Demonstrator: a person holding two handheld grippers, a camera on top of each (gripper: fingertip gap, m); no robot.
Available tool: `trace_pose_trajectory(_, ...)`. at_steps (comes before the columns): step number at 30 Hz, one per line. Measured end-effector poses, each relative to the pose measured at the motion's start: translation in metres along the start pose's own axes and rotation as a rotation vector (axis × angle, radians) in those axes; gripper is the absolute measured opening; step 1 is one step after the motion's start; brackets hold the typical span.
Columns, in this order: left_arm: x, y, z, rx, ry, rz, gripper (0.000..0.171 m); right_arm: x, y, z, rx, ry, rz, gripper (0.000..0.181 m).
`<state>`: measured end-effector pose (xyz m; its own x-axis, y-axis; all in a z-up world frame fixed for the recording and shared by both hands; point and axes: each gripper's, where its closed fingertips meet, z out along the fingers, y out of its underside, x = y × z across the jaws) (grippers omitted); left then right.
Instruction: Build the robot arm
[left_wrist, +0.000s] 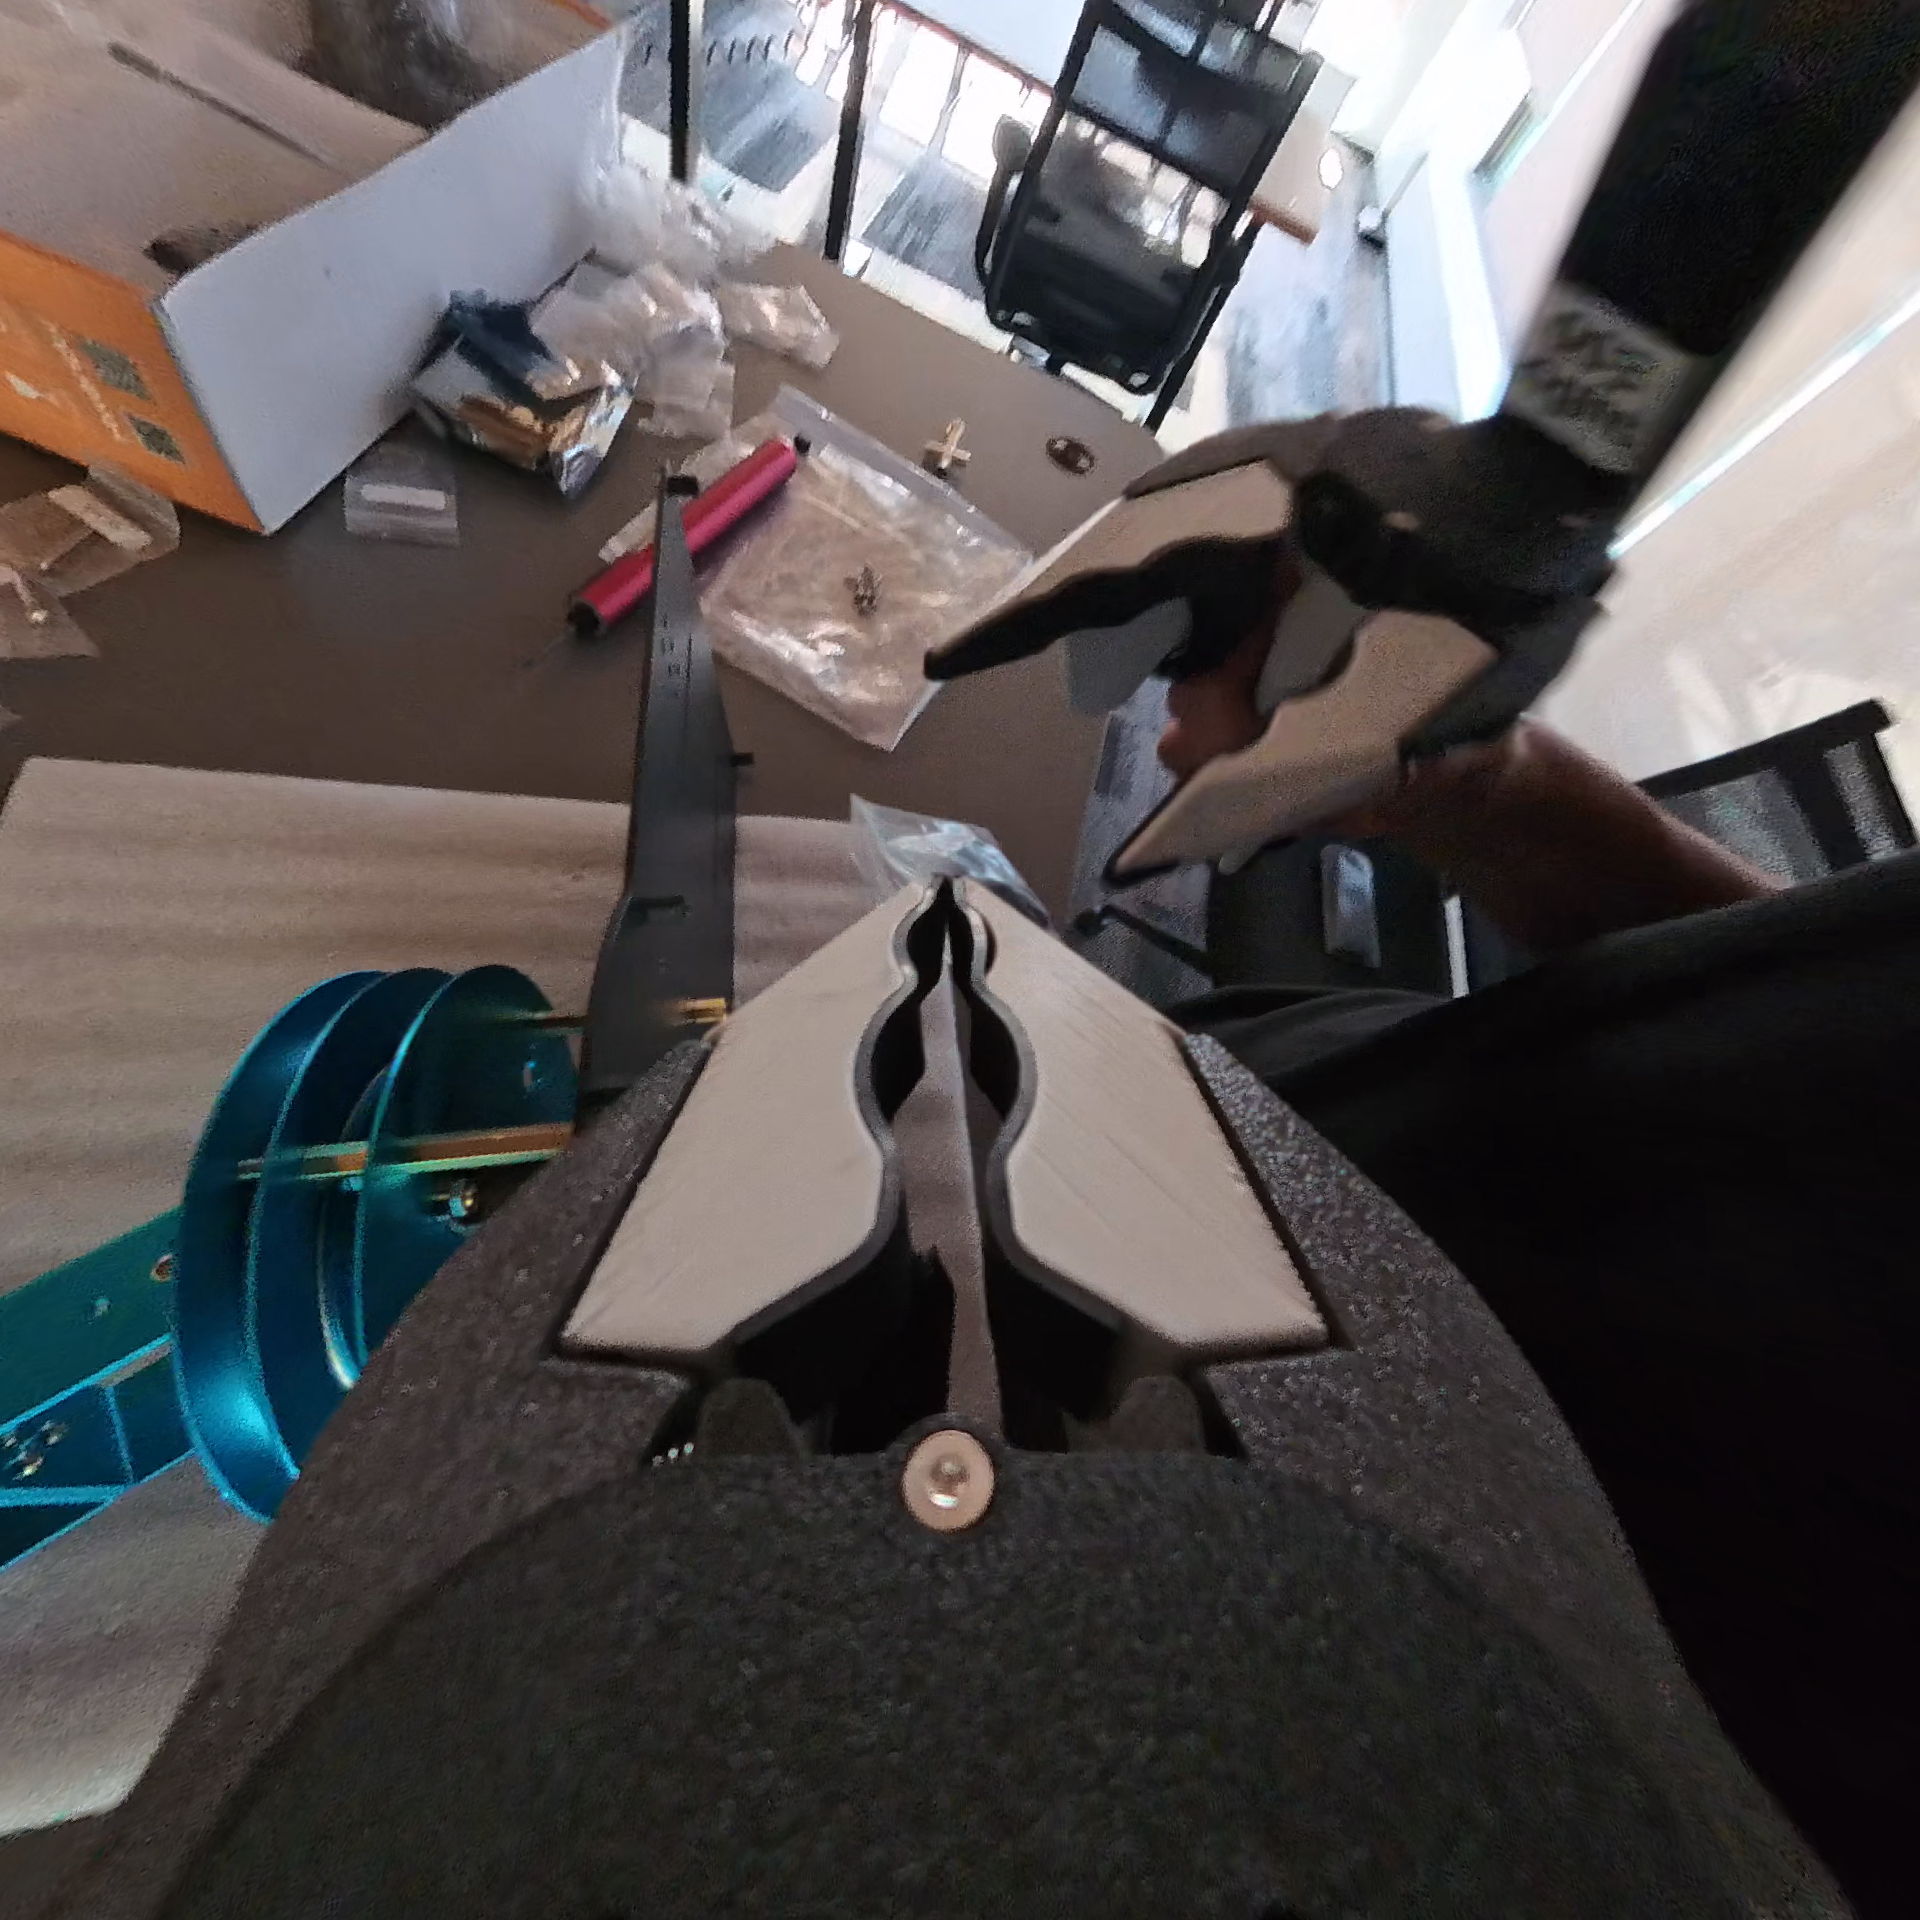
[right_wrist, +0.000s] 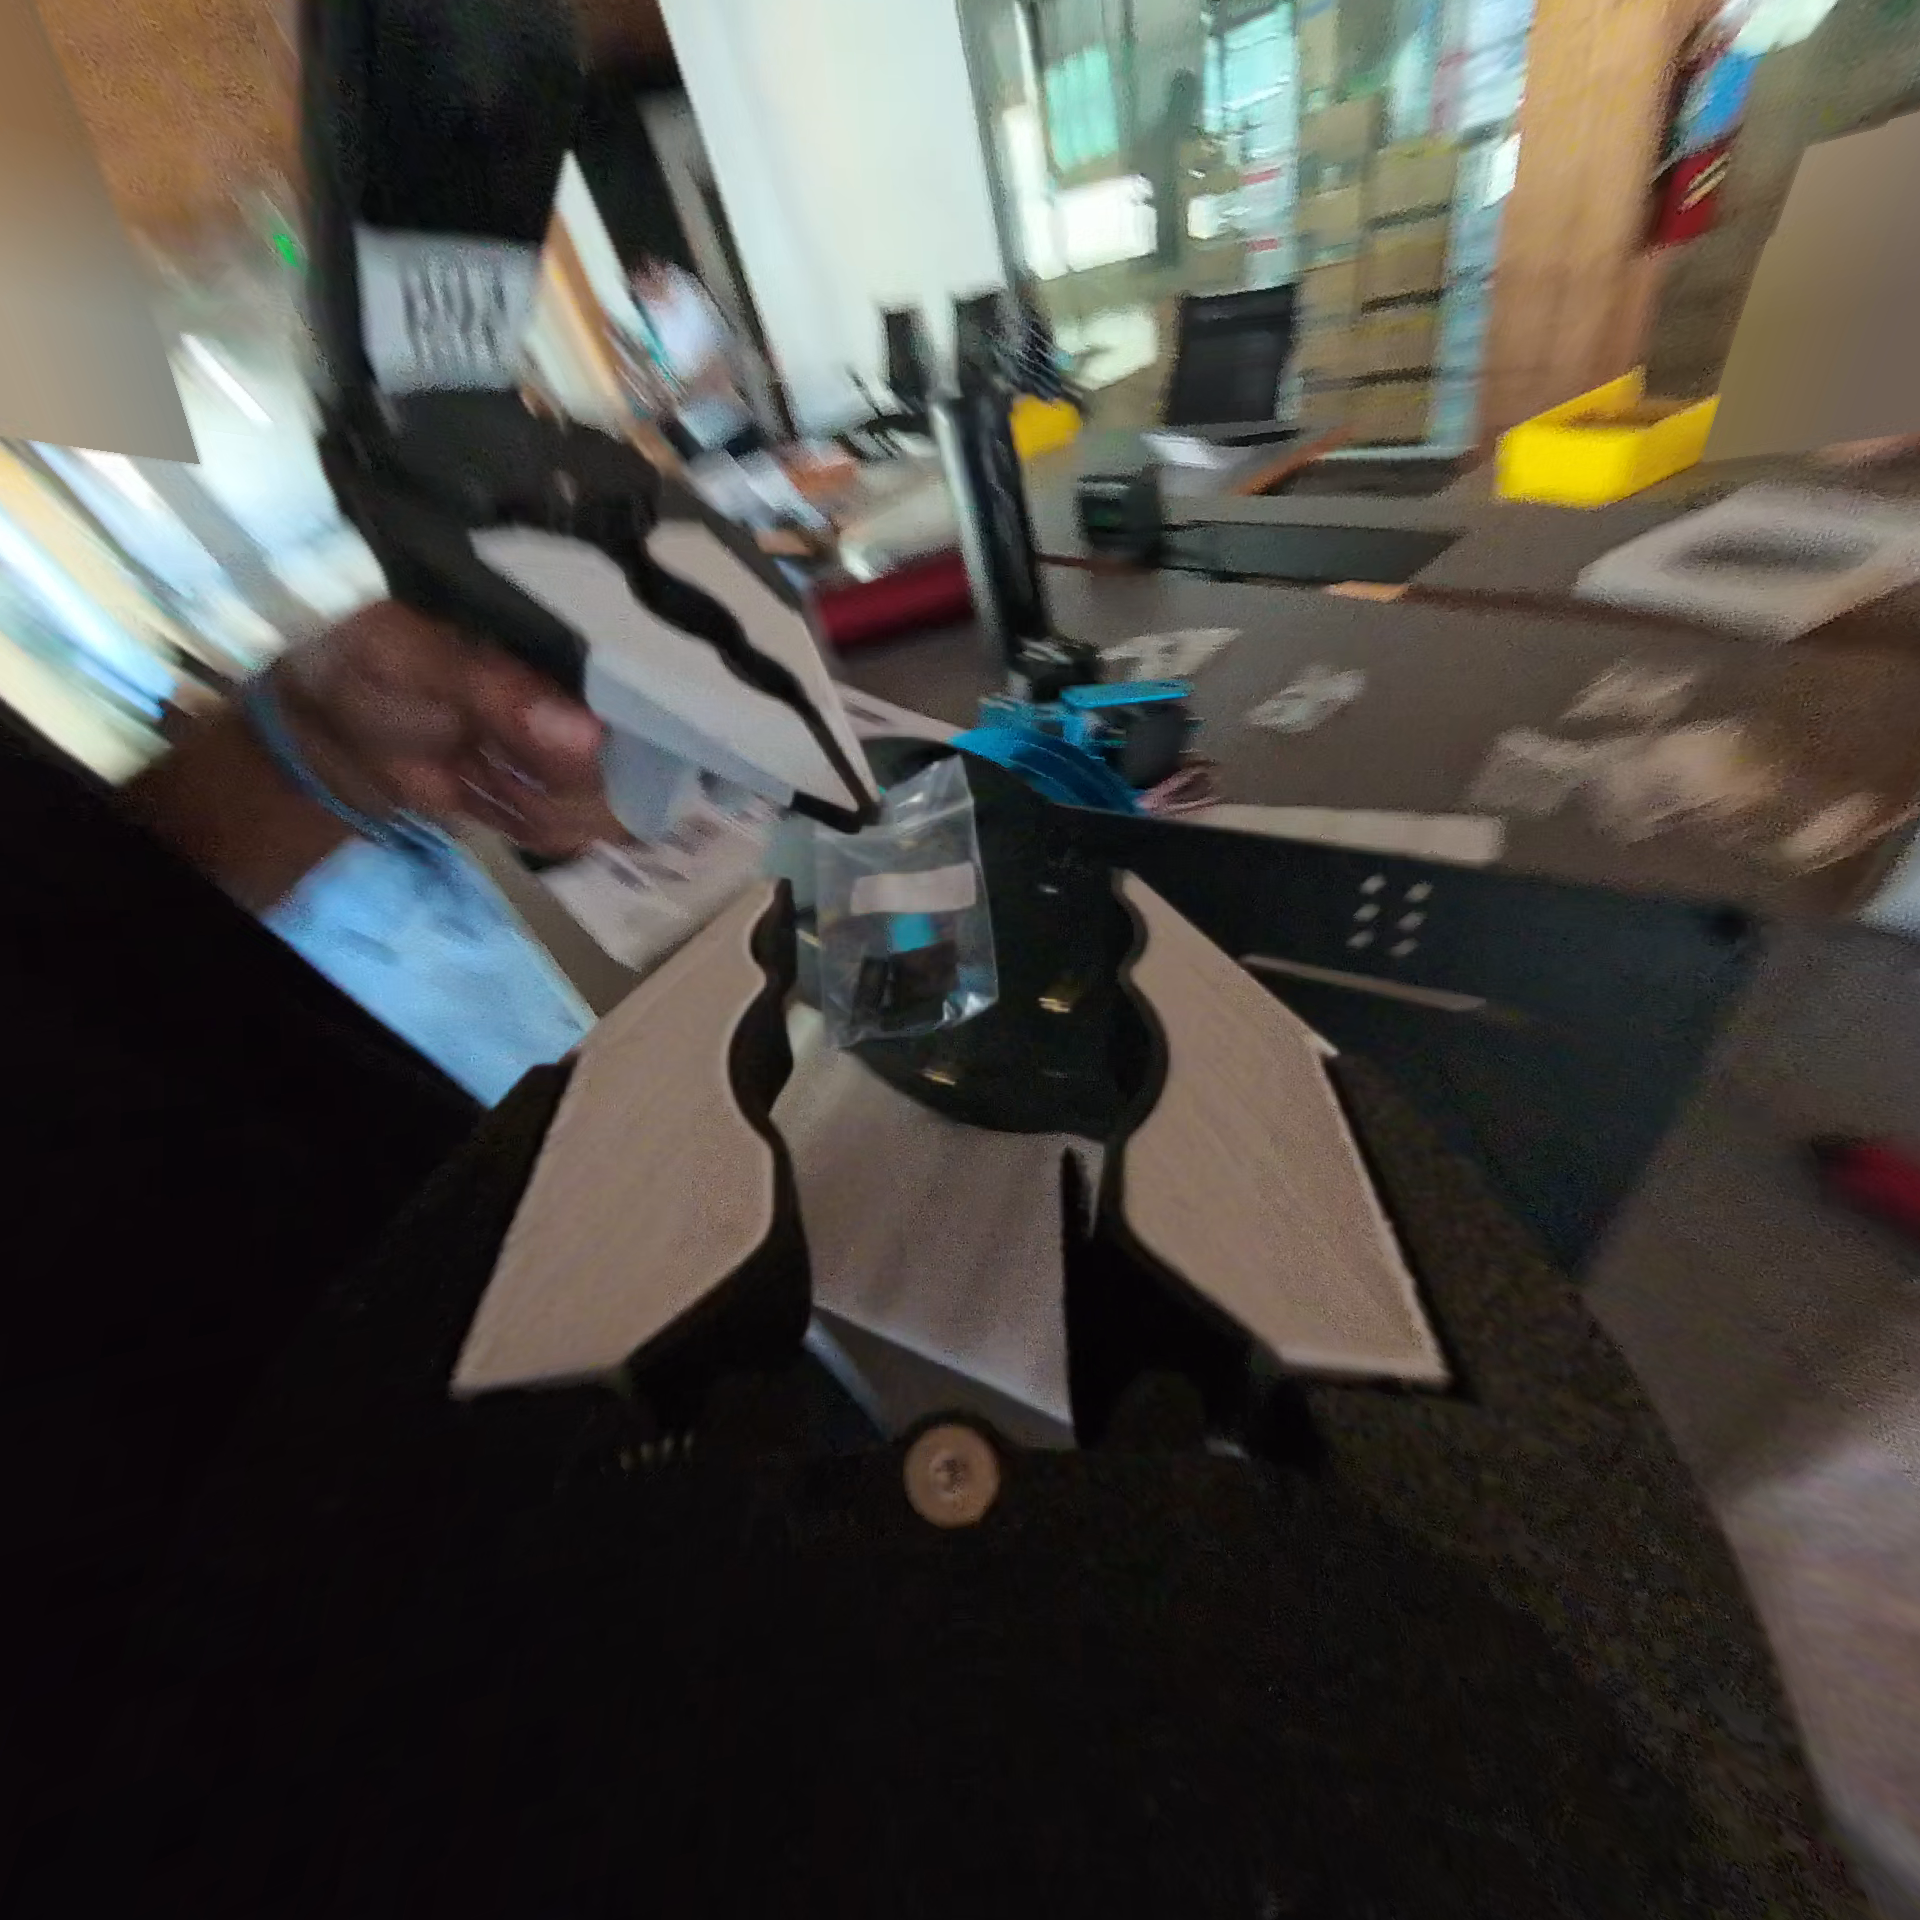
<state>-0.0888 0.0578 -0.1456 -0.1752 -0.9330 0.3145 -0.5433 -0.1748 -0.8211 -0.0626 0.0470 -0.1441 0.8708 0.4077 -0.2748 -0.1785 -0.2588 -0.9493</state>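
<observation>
Left gripper (left_wrist: 948, 896) pinched tight on the top edge of a small clear plastic bag (right_wrist: 902, 940) of dark and blue parts, which hangs above a black perforated metal plate (right_wrist: 1455, 935). Right gripper (right_wrist: 951, 914) spread wide, empty, the bag between its fingers untouched. Blue metal wheel assembly (left_wrist: 343, 1174) left of left gripper.

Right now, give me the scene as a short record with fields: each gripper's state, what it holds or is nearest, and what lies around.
left gripper: shut, pinching the top of a small clear bag, seen in the right wrist view
right gripper: open, holding nothing, the bag hanging just ahead between its fingertips
bag contents: small dark and blue parts, blurred
near left gripper: blue metal assembly, black slotted strip
table: red tube, flat clear bag, orange and white box
image quality: right wrist view motion-blurred
</observation>
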Motion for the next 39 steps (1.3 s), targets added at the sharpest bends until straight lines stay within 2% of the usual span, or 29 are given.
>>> trace_pose_trajectory(1, 0.002, -0.004, -0.003, 0.026, 0.02, 0.002, 0.0, 0.003, -0.001, -0.003, 0.034, -0.083, 0.182, 0.057)
trace_pose_trajectory(3, 0.006, -0.01, -0.008, 0.067, 0.065, 0.0, 0.0, -0.003, -0.003, -0.007, 0.084, -0.321, 0.498, 0.066)
trace_pose_trajectory(4, 0.007, -0.012, -0.009, 0.081, 0.087, -0.006, 0.0, -0.009, -0.007, -0.009, 0.116, -0.434, 0.605, 0.06)
trace_pose_trajectory(5, 0.009, -0.014, -0.01, 0.09, 0.102, -0.01, 0.0, -0.011, -0.004, -0.006, 0.103, -0.484, 0.647, 0.051)
trace_pose_trajectory(6, 0.01, -0.015, -0.011, 0.096, 0.115, -0.011, 0.0, -0.013, 0.0, -0.001, 0.087, -0.491, 0.636, 0.049)
trace_pose_trajectory(7, 0.011, -0.016, -0.011, 0.101, 0.128, -0.013, 0.0, -0.017, 0.0, 0.002, 0.089, -0.513, 0.631, 0.037)
trace_pose_trajectory(9, 0.015, -0.018, -0.012, 0.11, 0.155, -0.012, 0.0, -0.023, -0.005, 0.006, 0.087, -0.576, 0.658, 0.026)
trace_pose_trajectory(10, 0.016, -0.019, -0.013, 0.114, 0.169, -0.016, 0.0, -0.023, -0.01, 0.005, 0.111, -0.592, 0.652, 0.006)
trace_pose_trajectory(11, 0.018, -0.021, -0.014, 0.129, 0.191, -0.034, 0.0, -0.02, -0.013, 0.006, 0.133, -0.575, 0.65, 0.003)
trace_pose_trajectory(13, 0.023, -0.029, -0.021, 0.184, 0.283, -0.124, 0.0, -0.021, -0.016, 0.004, 0.147, -0.583, 0.628, 0.001)
trace_pose_trajectory(16, 0.016, -0.031, -0.024, 0.228, 0.329, -0.232, 0.0, -0.023, -0.016, 0.006, 0.144, -0.563, 0.59, 0.0)
trace_pose_trajectory(22, 0.019, -0.026, -0.021, 0.211, 0.259, -0.1, 0.0, -0.016, -0.015, 0.008, 0.126, -0.547, 0.598, 0.0)
trace_pose_trajectory(25, 0.019, -0.024, -0.019, 0.174, 0.211, 0.002, 0.016, -0.015, -0.015, 0.01, 0.113, -0.537, 0.59, 0.0)
trace_pose_trajectory(31, 0.011, -0.017, -0.014, 0.085, 0.096, 0.159, 0.017, -0.021, -0.02, 0.011, 0.102, -0.545, 0.554, 0.0)
trace_pose_trajectory(34, 0.005, -0.015, -0.012, 0.052, 0.069, 0.171, 0.0, -0.02, -0.018, 0.012, 0.09, -0.511, 0.495, 0.0)
trace_pose_trajectory(39, 0.011, -0.016, -0.015, 0.058, 0.167, 0.098, 0.0, -0.014, -0.014, 0.012, 0.07, -0.46, 0.42, 0.0)
